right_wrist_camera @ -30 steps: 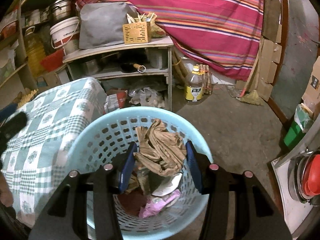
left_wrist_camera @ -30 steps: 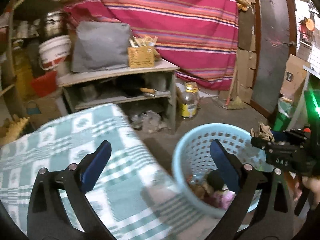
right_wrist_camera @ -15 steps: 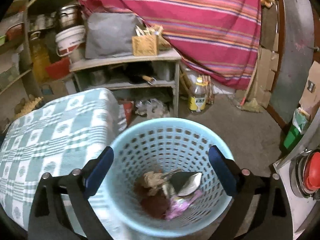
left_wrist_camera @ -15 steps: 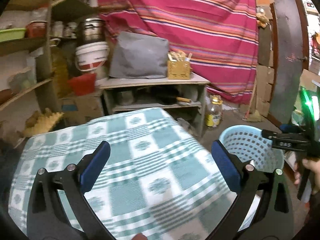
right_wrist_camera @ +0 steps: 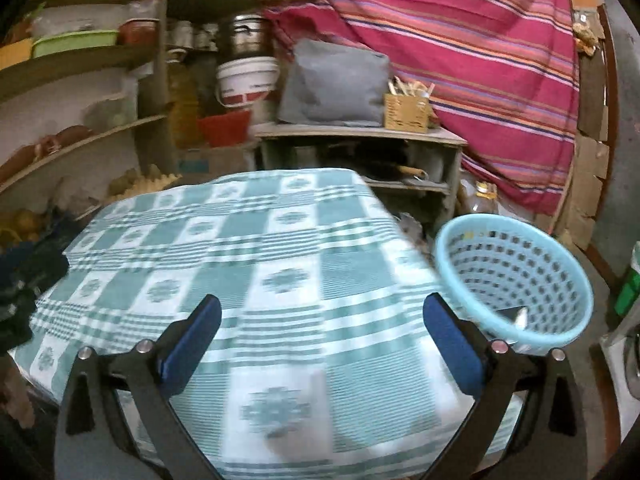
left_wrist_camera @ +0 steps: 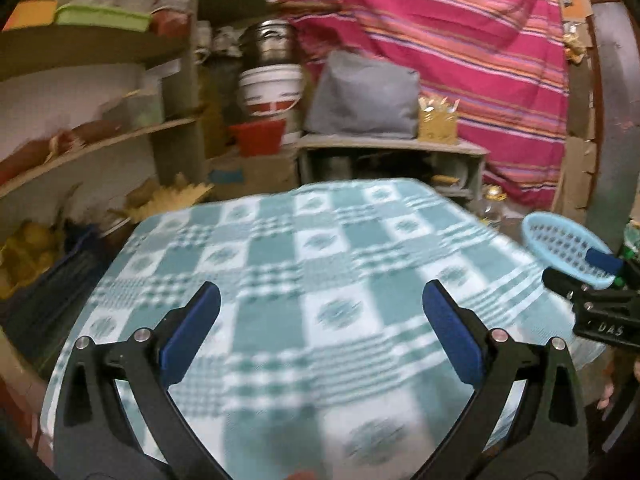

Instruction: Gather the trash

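Note:
A light blue perforated trash basket [right_wrist_camera: 516, 280] stands on the floor to the right of the table; it also shows in the left wrist view [left_wrist_camera: 564, 244]. A scrap of trash [right_wrist_camera: 518, 314] shows inside it. My left gripper [left_wrist_camera: 320, 328] is open and empty over the green checked tablecloth [left_wrist_camera: 320, 248]. My right gripper [right_wrist_camera: 320, 332] is open and empty above the tablecloth's [right_wrist_camera: 260, 248] right part, left of the basket. The right gripper's body [left_wrist_camera: 600, 304] shows at the right edge of the left wrist view. No trash shows on the cloth.
A low shelf unit [right_wrist_camera: 360, 140] with a grey bag [right_wrist_camera: 336, 84] and a wicker box [right_wrist_camera: 406, 112] stands behind the table. Wall shelves [left_wrist_camera: 100, 148] with buckets and a pot [left_wrist_camera: 272, 44] fill the left. A striped red curtain [right_wrist_camera: 460, 40] hangs behind. A bottle [right_wrist_camera: 482, 196] stands on the floor.
The right gripper opened and dropped the brown crumpled trash into the basket. Both grippers then swung left, from the basket to over the table.

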`<act>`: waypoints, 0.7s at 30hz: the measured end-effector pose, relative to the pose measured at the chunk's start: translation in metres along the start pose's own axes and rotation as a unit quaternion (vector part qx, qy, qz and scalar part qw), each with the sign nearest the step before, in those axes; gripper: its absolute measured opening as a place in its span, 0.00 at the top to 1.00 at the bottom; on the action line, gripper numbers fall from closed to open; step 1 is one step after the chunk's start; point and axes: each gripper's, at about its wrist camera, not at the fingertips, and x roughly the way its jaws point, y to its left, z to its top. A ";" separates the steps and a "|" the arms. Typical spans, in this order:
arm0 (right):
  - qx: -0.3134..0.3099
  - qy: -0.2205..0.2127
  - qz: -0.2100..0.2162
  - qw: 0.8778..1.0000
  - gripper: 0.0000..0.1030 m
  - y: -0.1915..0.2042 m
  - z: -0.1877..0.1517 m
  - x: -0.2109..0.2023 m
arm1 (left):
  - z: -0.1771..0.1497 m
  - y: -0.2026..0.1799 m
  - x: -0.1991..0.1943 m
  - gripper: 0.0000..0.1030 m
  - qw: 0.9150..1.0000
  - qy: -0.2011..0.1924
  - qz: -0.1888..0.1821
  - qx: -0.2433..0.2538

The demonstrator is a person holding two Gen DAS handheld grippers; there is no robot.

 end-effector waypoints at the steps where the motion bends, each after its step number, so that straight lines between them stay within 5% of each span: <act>1: -0.003 -0.003 0.002 1.000 0.04 0.010 -0.006 -0.001 | -0.005 0.005 0.000 0.05 1.000 0.002 0.007 0.001; 8: -0.029 -0.023 0.013 0.999 0.04 0.054 -0.040 -0.007 | -0.045 0.041 -0.007 0.05 0.997 -0.003 0.075 -0.022; 21: -0.034 -0.025 -0.002 0.999 0.04 0.070 -0.057 0.001 | -0.068 0.060 0.001 0.05 0.996 0.008 0.079 -0.047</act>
